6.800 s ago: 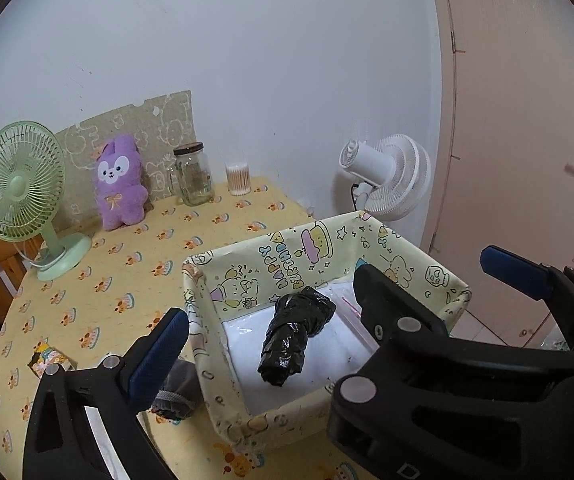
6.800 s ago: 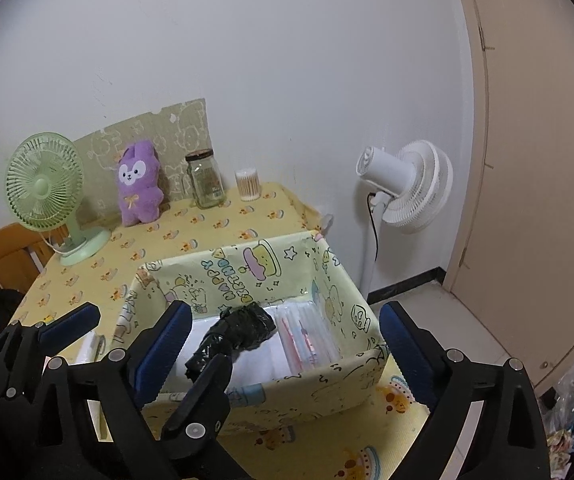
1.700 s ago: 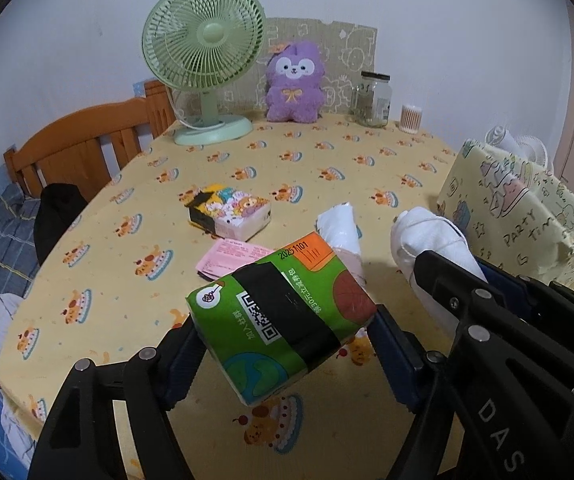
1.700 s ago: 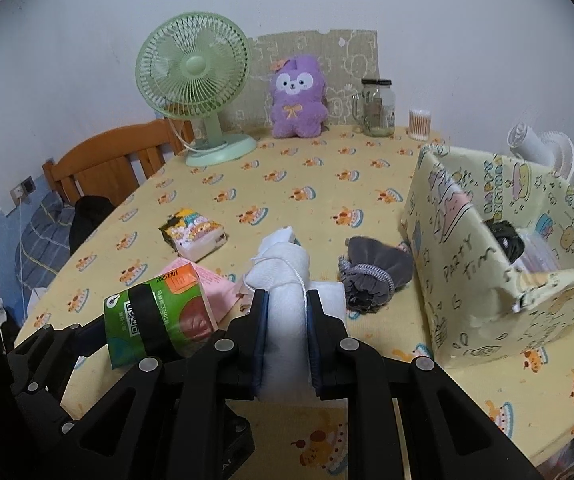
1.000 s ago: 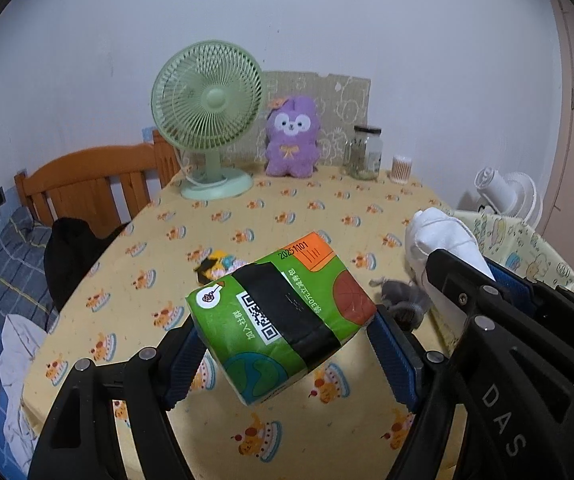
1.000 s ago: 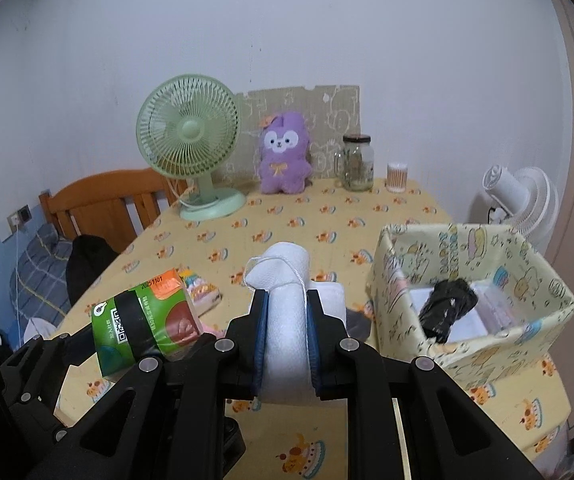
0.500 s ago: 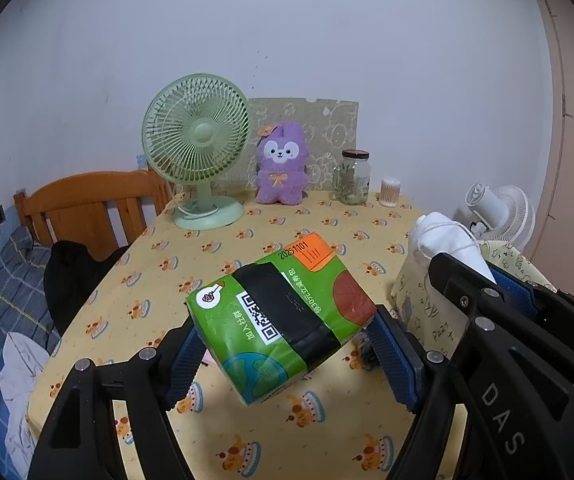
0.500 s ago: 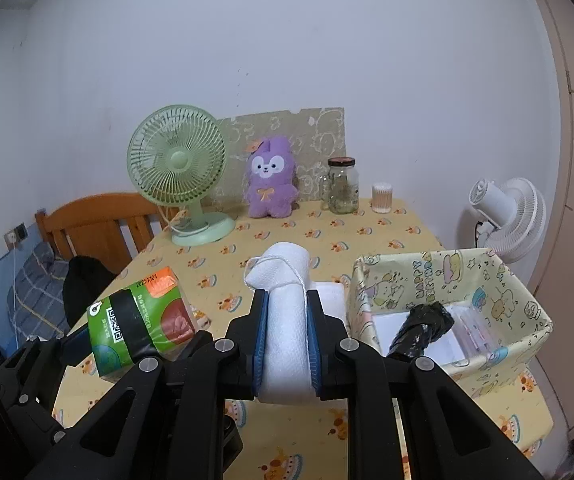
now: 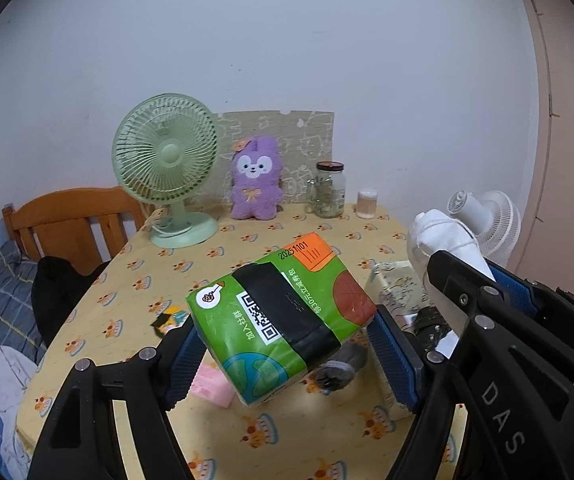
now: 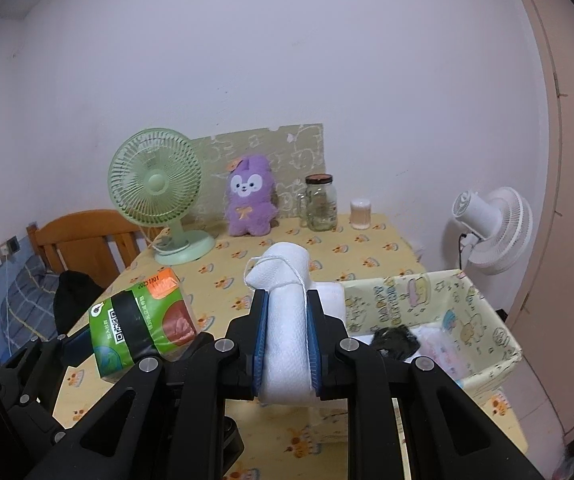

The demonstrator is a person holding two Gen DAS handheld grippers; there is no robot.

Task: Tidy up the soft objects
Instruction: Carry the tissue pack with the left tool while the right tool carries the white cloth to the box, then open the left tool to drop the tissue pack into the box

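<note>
The tissue pack (image 9: 283, 322), green with a black band, sits tilted in the left tongs (image 9: 283, 356), clamped between the two blue pads and lifted clear of the counter (image 9: 223, 256). The grip crosses its middle, probably so the soft wrapper does not sag out at either end. In the right wrist view the same pack shows at 9 o'clock, while at the centre the right tongs (image 10: 285, 340) are pinched tight on a white rolled cloth (image 10: 287, 300) bound with thin string; the roll stands upright between the pads, squeezed at its waist, its bound top poking above them.

Just beyond the roll, toward 3 o'clock, the patterned fabric box (image 10: 483, 312) lies open-topped on the counter with a black crumpled bag (image 10: 395, 342) and some pale packets already inside. Both tongs hang loaded just short of the box, which suggests both soft items are meant for it, the cloth roll being nearer its rim.

Below the pack in the left wrist view lie a grey bundle (image 9: 341, 364) and a pink packet (image 9: 211, 386), likely still to be sorted. At the far edge, around 12 o'clock, stand a green fan (image 10: 155, 188), a purple plush rabbit (image 10: 249, 196), a glass jar (image 10: 319, 202) and a small cotton-swab tub (image 10: 361, 208), against the wall and out of the work area. A white floor fan (image 10: 491, 228) stands beyond the counter at 2 o'clock.
</note>
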